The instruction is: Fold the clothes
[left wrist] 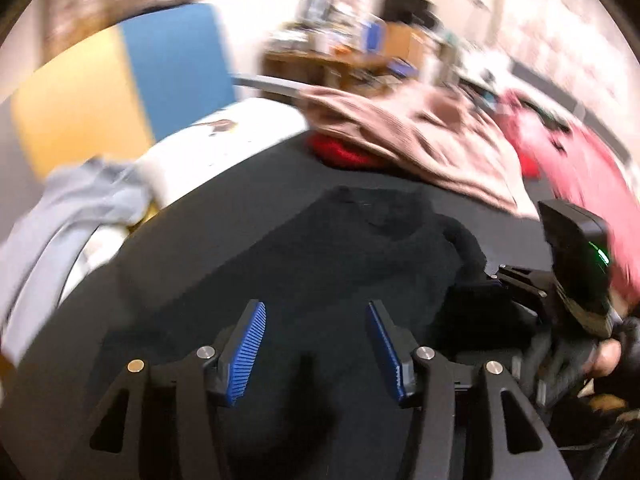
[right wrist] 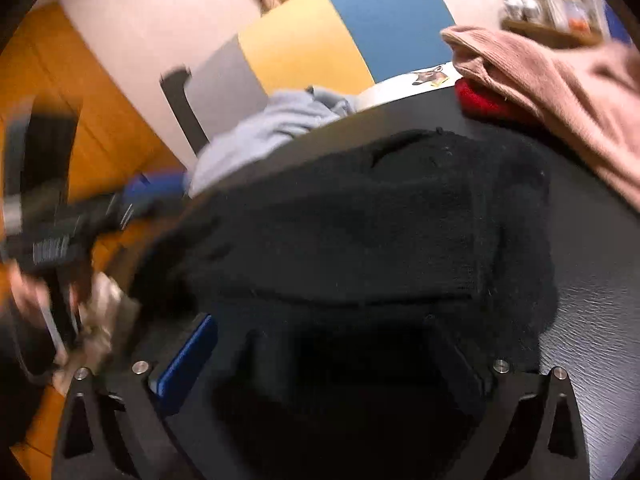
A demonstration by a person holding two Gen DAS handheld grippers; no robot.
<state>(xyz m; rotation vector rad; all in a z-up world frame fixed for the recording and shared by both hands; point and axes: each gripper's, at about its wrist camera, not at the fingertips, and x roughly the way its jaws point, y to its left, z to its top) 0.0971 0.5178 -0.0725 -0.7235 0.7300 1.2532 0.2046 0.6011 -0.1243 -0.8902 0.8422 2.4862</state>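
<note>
Right now the black sweater (right wrist: 360,232) lies spread on the dark surface (right wrist: 600,280), its near hem running crosswise just ahead of both my grippers, its collar pointing away toward the pink garment (right wrist: 560,92). My right gripper (right wrist: 328,360) sits closest, its fingers spread wide over that hem with cloth bunched between them but not pinched. My left gripper (left wrist: 316,344) hovers over the sweater too, fingers wide and empty.
</note>
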